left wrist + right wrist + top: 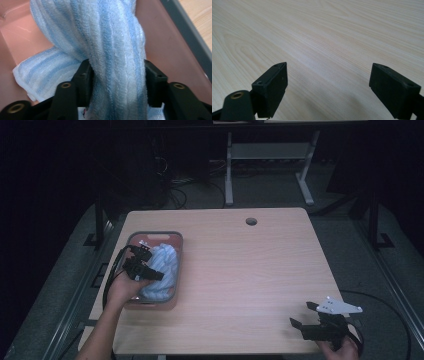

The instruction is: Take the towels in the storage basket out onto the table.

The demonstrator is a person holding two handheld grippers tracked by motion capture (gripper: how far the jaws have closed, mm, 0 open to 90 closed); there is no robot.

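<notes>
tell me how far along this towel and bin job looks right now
Done: the left gripper has closed on a bunched fold of the blue striped towel. In hand: the towel remains inside the pink bin. Left, probably: lifting it onto the table, where the right gripper waits open.

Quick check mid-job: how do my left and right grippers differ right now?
The left gripper is closed on the blue-striped towel; the right gripper is wide open, holding nothing. The left sits over the pink bin; the right hovers over bare table near its front right corner. Both have black jaws.
</notes>
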